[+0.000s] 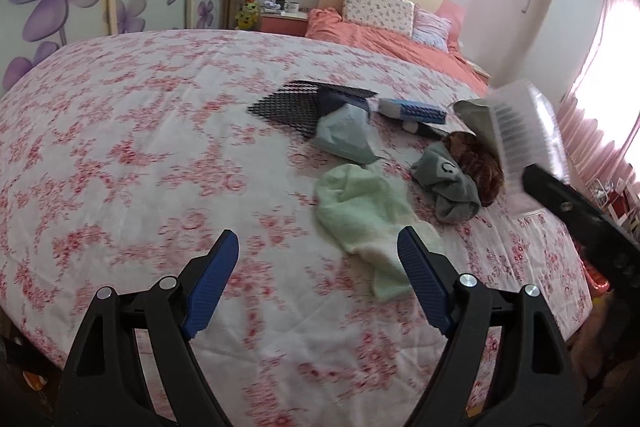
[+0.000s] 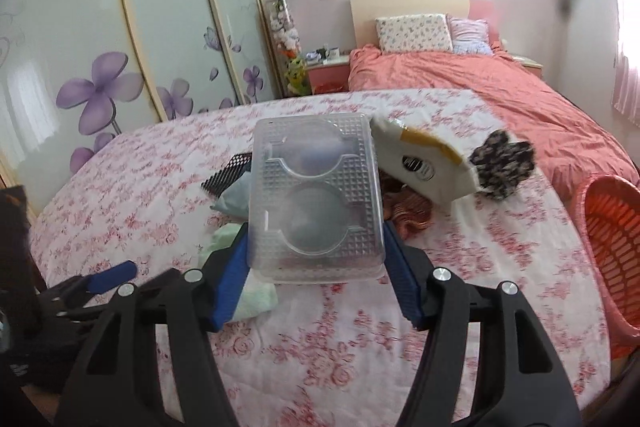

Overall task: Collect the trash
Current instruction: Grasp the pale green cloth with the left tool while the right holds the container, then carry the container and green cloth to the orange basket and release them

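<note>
My right gripper (image 2: 315, 227) is shut on a clear plastic clamshell container (image 2: 316, 195), its blue pads pressing both sides and holding it above the bed. The left wrist view shows that container (image 1: 520, 135) at the right with a black finger (image 1: 560, 199) under it. My left gripper (image 1: 316, 239) stands open over the floral bedspread (image 1: 140, 147), nothing between its pads, just short of a pale green towel (image 1: 360, 211). Further on the bed lie a grey cloth (image 1: 444, 183), a light blue bag (image 1: 344, 135), a black mesh piece (image 1: 288, 103) and a blue-and-white box (image 1: 412, 109).
A white mailer bag (image 2: 424, 163) and a black patterned cloth (image 2: 504, 163) lie behind the container. An orange laundry basket (image 2: 612, 239) stands at the bed's right edge. Wardrobe doors with purple flowers (image 2: 100, 91) line the left; pillows (image 2: 412, 31) sit at the headboard.
</note>
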Demonstrator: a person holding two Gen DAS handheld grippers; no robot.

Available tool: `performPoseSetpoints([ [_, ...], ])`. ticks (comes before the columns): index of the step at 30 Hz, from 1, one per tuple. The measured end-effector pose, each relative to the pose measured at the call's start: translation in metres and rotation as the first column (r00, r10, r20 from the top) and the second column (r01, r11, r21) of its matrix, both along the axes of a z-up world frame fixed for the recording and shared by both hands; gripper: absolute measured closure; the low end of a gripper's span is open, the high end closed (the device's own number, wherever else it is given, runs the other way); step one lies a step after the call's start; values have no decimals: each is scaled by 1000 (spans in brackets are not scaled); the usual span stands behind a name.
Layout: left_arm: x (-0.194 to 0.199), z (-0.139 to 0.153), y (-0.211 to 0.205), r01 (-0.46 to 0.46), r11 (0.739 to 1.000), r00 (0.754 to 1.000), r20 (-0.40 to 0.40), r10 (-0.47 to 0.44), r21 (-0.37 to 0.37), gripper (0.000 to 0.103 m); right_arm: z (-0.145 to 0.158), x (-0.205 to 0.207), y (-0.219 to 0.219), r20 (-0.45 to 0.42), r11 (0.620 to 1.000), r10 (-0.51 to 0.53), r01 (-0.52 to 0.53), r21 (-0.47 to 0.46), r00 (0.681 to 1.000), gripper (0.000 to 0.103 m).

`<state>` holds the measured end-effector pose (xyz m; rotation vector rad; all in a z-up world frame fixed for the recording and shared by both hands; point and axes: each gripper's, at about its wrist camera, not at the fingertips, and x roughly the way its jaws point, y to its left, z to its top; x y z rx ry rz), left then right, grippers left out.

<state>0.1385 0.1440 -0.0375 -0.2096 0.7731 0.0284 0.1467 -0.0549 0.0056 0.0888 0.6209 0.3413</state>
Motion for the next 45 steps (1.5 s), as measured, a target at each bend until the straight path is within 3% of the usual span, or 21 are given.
performPoseSetpoints([
  [15,30,-21,-31,5,999,997,-81,-2,43,25,-4,-14,-48,-7,996,-80,80,40,997,41],
  [18,29,-20,-37,22,999,997,-73,-19,45,49,-8,-13,-56,-19,995,-92,93,46,996,41],
  [20,29,-20,-41,33,998,997,-70,-29,52,72,-10,-13,-61,-25,993,-102,103,50,994,41],
  [23,30,-20,-43,53,998,996,-68,-51,34,87,-11,-14,-68,-28,992,-114,116,53,993,41],
  [38,32,30,-52,112,994,991,75,-113,14,93,-5,-22,-107,-4,979,-197,196,59,980,41],
  [45,29,62,-74,160,987,975,150,-161,17,93,-2,-26,-129,7,966,-251,250,64,968,41],
])
